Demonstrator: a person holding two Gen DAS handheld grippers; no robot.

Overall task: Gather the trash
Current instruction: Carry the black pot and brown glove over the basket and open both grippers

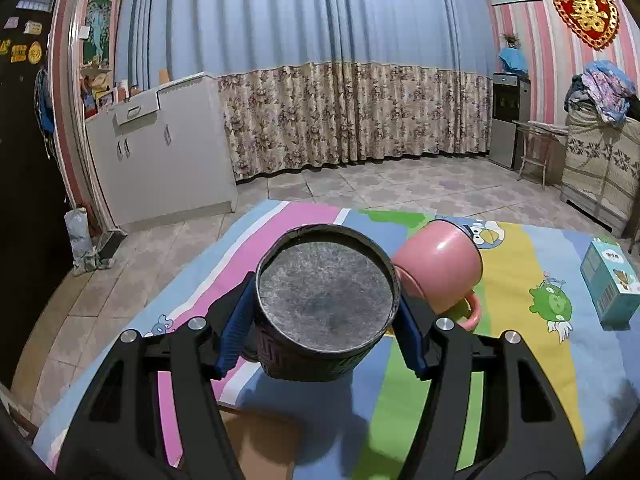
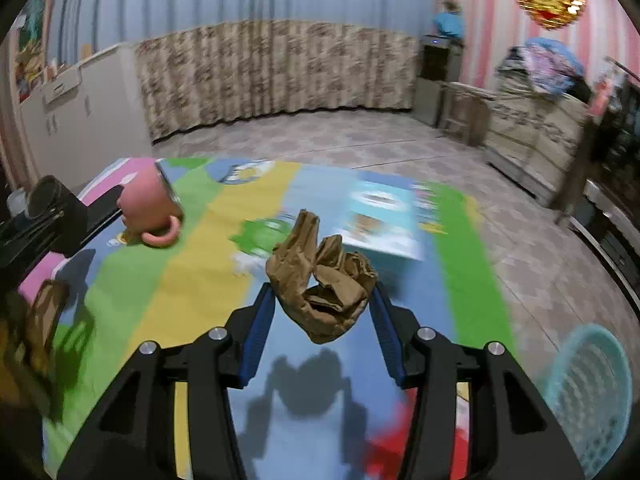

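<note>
Brown crumpled paper (image 2: 326, 280) sits clamped in your right claw (image 2: 324, 300), lifted clear of the worktop (image 2: 200, 280); its shadow falls on the striped cartoon cloth below. The wad is stiff, creased and irregular, and the blue pads (image 2: 258, 332) bear only on its outer folds, so a fast swing could let it slip out. The right view is motion-blurred.

Your left claw (image 1: 328, 312) is clamped on a dark cylindrical container (image 1: 326, 304) with a woven-textured wall and a grey felt-like disc facing the camera. Its curved sides give the flat pads little contact, so it may rotate or slide.

Just right of it, a glossy pink mug (image 1: 440, 268) lies on its side; a careless pass could set it rolling. A teal perforated basket (image 2: 592, 396) stands on the floor at near right, the likely drop point. A light-blue carton (image 1: 610, 284) rests farther right.
</note>
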